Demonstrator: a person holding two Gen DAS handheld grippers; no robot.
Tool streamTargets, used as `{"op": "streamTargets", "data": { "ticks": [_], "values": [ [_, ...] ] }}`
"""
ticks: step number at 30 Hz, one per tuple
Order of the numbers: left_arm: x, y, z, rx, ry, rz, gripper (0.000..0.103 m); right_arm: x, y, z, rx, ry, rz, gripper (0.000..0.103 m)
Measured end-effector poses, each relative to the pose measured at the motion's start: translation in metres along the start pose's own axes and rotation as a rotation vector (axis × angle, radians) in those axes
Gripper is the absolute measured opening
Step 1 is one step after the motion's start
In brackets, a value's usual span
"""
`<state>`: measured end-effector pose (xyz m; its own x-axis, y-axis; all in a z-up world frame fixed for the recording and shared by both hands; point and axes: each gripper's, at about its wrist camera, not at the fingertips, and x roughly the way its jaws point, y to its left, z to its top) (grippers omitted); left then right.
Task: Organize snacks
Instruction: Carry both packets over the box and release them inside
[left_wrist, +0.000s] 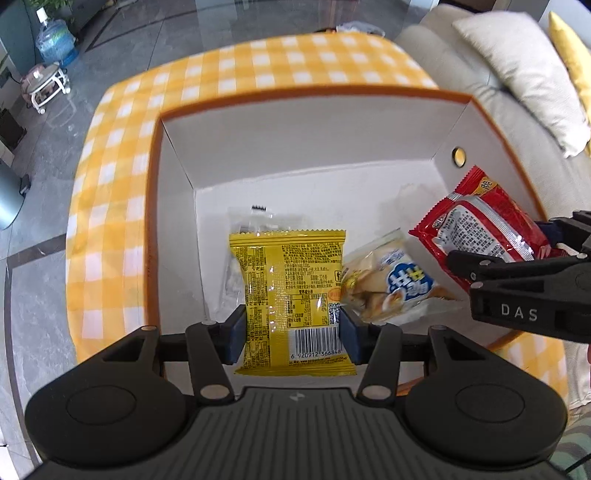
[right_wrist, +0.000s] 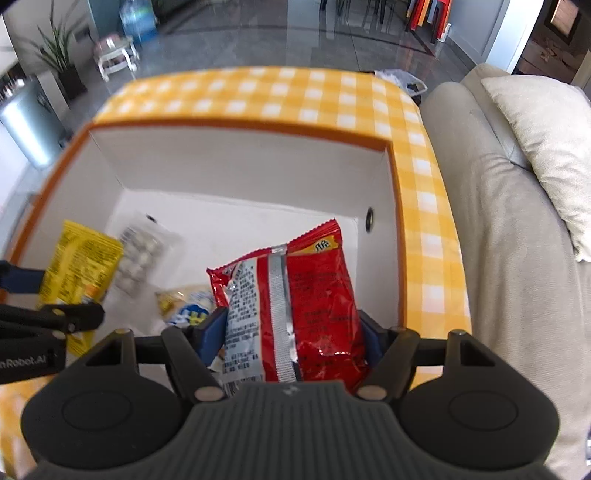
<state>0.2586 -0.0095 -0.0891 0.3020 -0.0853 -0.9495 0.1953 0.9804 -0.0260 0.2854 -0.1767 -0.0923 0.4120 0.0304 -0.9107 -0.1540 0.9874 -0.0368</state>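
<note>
Both tongs grip packets over the box (left_wrist: 447, 129), left tongs (left_wrist: 291, 332) the yellow packet (left_wrist: 291, 288), right tongs (right_wrist: 291, 336) the red packet (right_wrist: 295, 302), poised to drop inside.

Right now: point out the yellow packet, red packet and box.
yellow packet (left_wrist: 291, 291), left wrist view, middle of its printed back
red packet (right_wrist: 314, 314), right wrist view, red panel beside the silver seam
box (left_wrist: 303, 144), left wrist view, far inner wall

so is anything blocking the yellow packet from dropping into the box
No lid or barrier shows. The yellow packet, clamped in the left gripper, hangs over the open box; a clear pack and blue-labelled snack lie beneath.
</note>
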Motion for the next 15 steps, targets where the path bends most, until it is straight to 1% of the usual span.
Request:
{"op": "streamTargets", "data": {
  "ticks": [5,6,10,15],
  "values": [
    [0.015,-0.004,0.0,0.038,0.047,0.036,0.058,0.015,0.008,-0.001,-0.042,0.046,-0.032,0.069],
    [0.016,-0.004,0.0,0.039,0.05,0.034,0.058,0.016,0.01,-0.001,-0.057,0.051,-0.042,0.067],
    [0.023,-0.005,0.0,0.046,0.079,0.04,0.058,0.018,0.016,-0.002,-0.074,0.072,-0.055,0.068],
    [0.024,-0.005,-0.001,0.04,0.079,0.041,0.058,0.021,0.021,0.0,-0.102,0.091,-0.074,0.068]
  ]
}}
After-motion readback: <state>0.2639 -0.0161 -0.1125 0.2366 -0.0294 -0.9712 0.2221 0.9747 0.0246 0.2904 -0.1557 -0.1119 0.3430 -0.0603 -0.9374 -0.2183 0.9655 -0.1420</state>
